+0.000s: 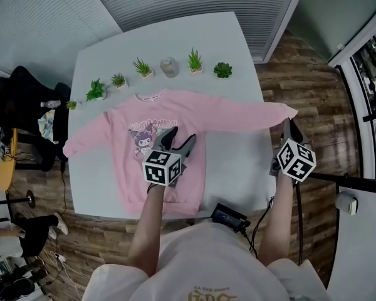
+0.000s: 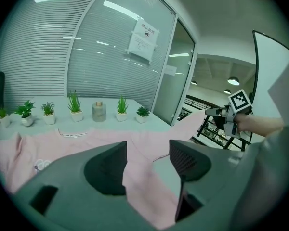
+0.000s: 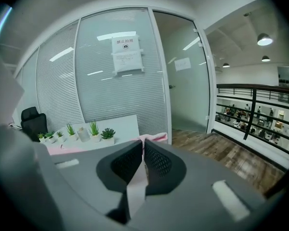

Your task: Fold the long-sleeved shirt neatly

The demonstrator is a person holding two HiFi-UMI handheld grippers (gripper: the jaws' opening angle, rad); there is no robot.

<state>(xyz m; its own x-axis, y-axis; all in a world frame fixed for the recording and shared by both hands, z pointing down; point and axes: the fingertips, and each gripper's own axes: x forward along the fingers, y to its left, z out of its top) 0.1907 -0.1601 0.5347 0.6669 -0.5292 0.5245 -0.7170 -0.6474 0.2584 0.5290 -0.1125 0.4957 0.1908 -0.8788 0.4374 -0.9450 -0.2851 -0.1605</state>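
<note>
We see the pink long-sleeved shirt [image 1: 128, 168] lying face up on the white table [image 1: 235, 162], its body flat and its collar toward a row of small potted plants [image 1: 194, 61] (a glass jar [image 1: 169, 66] stands among them). Our right gripper [image 1: 289, 125] has its jaws pinched together on the cuff of one sleeve [image 1: 250, 115], which stretches out, lifted, past the table's edge. Our left gripper [image 1: 180, 138] sits over the shirt's chest, jaws spread wide and clamping nothing. It seems to hover just above the cloth, though we can't rule out a touch.
</note>
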